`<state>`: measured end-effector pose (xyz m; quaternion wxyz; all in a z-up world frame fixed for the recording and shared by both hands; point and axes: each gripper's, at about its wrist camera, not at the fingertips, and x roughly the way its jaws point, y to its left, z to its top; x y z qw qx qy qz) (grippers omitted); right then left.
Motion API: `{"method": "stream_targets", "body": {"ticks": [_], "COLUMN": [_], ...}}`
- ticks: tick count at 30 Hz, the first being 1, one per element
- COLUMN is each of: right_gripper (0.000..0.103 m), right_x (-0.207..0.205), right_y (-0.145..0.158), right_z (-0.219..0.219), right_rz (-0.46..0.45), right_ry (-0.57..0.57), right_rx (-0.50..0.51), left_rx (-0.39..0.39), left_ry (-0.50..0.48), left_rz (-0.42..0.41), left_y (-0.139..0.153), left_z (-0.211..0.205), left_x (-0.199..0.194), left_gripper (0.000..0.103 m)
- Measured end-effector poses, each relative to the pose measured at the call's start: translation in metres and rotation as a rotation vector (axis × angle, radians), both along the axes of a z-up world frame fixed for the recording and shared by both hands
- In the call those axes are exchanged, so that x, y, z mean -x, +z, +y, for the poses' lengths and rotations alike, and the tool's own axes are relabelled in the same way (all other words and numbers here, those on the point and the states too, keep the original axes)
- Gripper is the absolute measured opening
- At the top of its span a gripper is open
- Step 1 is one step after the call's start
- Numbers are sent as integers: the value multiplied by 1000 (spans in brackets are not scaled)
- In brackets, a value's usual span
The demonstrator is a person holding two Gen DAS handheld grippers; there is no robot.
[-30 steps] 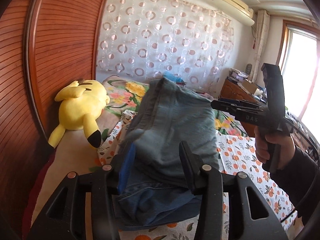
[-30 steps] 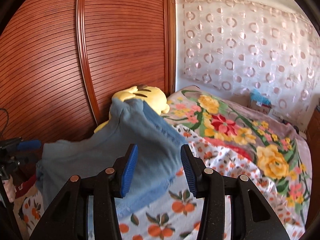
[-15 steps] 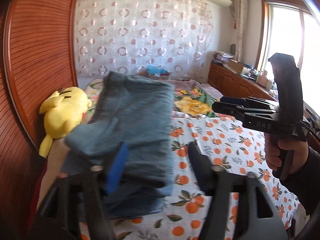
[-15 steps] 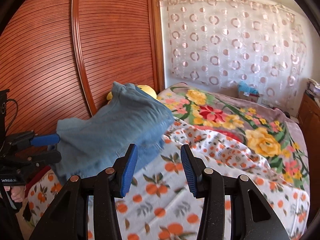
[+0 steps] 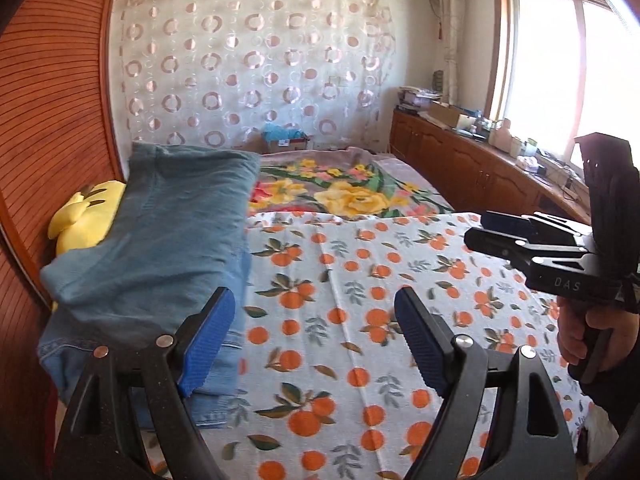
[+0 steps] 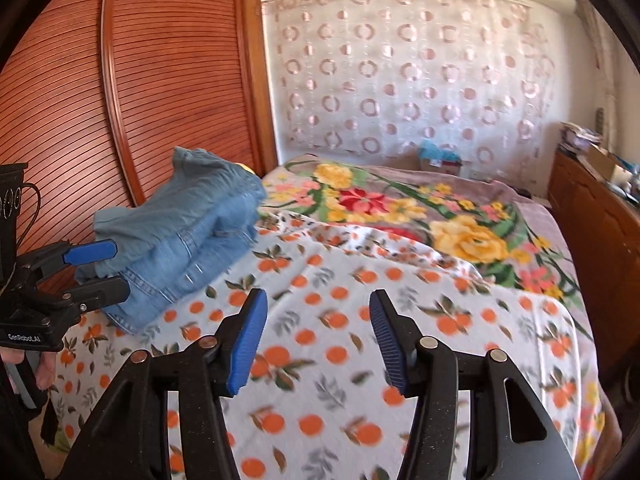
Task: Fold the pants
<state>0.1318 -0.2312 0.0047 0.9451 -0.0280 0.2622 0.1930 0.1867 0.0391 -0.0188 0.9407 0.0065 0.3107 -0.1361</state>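
1. Denim pants [image 5: 160, 248], folded into a thick, soft bundle of several layers, lie on the bed to the left of the left tool [image 5: 308, 340], beside its left finger and not between the pads.
2. Stitched seams and a lighter, faded top layer show in the right wrist view [image 6: 180, 232], where the bundle sits ahead and to the left of the right tool [image 6: 318, 336].
3. The left tool is spreading, its ribbed blue pads wide apart with only the sheet [image 5: 360, 320] between them.
4. The right tool is also opening, with nothing between its fingers but the orange-printed sheet, which is blurred there.
5. A yellow plush toy [image 5: 86, 216] is mostly hidden behind the pants; only its top and an ear show.
6. A hand [image 5: 592, 328] gripping the right tool's handle is cut off at the picture's right edge.
7. The slatted wooden wardrobe door [image 6: 120, 80] stands behind the bundle; a flowered blanket [image 6: 400, 208] covers the far bed.
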Motion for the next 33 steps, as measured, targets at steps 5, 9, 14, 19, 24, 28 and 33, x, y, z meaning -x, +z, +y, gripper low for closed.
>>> {"method": "stream_targets", "body": {"ticks": [5,9,14,19,24,28,33], "right_gripper": [63,71,79,82,82,82,82], "right_x": [31,60,105,152,194,217,246], "right_y": [4,13,22,30,37,39,43], "right_z": [2,5,10,16,18,7,1], "right_rz": [6,-18,-50,-88,-119,-148,-173], "right_ry": [-66,-123,-174,-201,-212,-223,-253], "right_rx": [2,-8,-14,-18,-31,-36,-41], "left_rx": [3,-7,-27,-25,-3,1,-3], "left_ry": [-45,-59,-45,-56,-60,-53,-21], "left_rz": [-4,-18,-44,-74,-88,-114,-136], "left_y": [4,10,24,35,47,58,67], "left_z": [-17,-29,-38,-42,-44,-46,-46], "left_x": [13,27,50,72,90,106,127], "left_gripper": [83,83,83,83,83,83,83]}}
